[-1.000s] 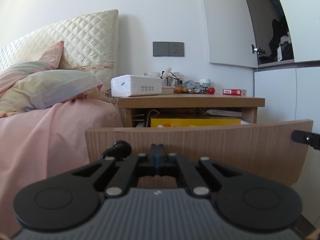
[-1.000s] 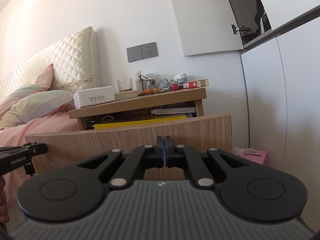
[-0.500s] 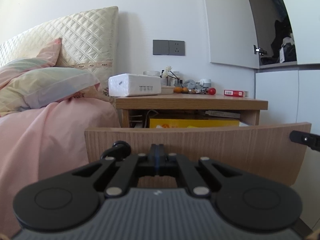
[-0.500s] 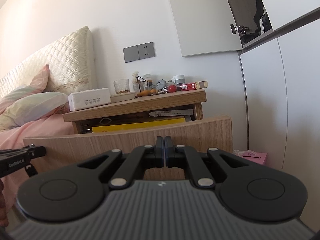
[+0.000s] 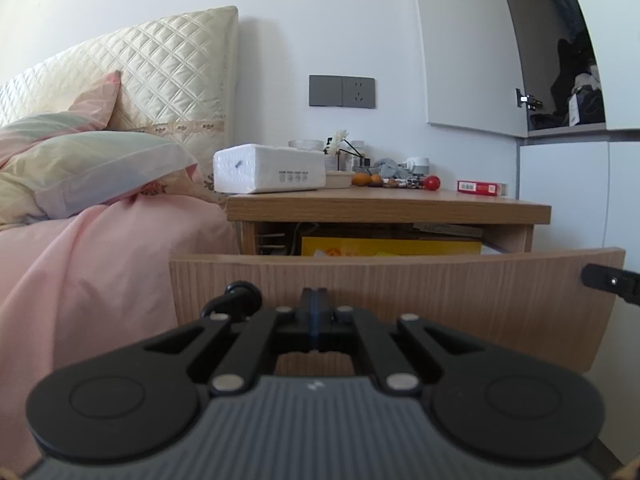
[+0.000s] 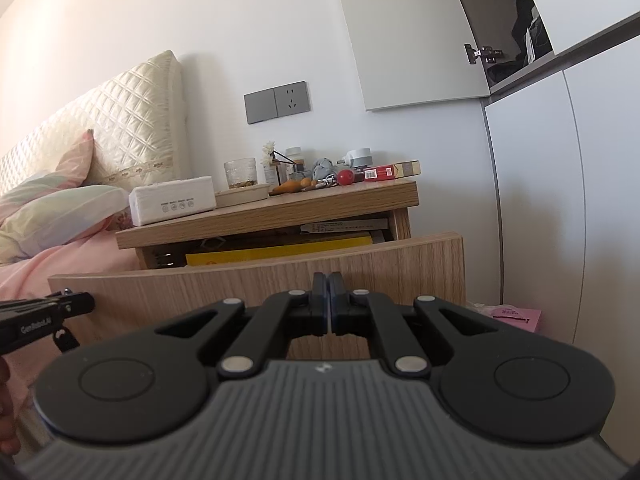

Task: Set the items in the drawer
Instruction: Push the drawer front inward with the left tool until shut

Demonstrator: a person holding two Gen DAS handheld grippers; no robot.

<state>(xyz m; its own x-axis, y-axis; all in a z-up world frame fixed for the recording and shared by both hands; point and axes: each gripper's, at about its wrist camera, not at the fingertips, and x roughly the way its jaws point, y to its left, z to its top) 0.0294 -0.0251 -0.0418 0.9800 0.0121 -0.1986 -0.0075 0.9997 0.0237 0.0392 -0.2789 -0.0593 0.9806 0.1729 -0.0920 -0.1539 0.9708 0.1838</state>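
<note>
A wooden nightstand (image 5: 384, 206) (image 6: 280, 208) has its drawer pulled out; the drawer front (image 5: 400, 292) (image 6: 260, 288) faces me. A yellow box (image 5: 390, 247) (image 6: 280, 250) lies inside. On top stand a white tissue pack (image 5: 268, 168) (image 6: 172, 200), a red ball (image 5: 432, 183) (image 6: 346, 177), a red packet (image 5: 482, 188) (image 6: 386, 171) and small clutter. My left gripper (image 5: 315, 300) is shut and empty, low before the drawer front. My right gripper (image 6: 328, 284) is shut and empty, also before the front.
A bed with pink cover (image 5: 80, 264) and pillows (image 5: 92, 168) lies left of the nightstand. White cabinet doors (image 6: 540, 200) stand at the right. A pink box (image 6: 516, 314) lies on the floor beside the drawer. A wall socket (image 5: 342, 91) is above the nightstand.
Both grippers have drifted slightly, so the nightstand sits a little lower and further right in the views. Both stay shut and empty. The drawer has not moved.
</note>
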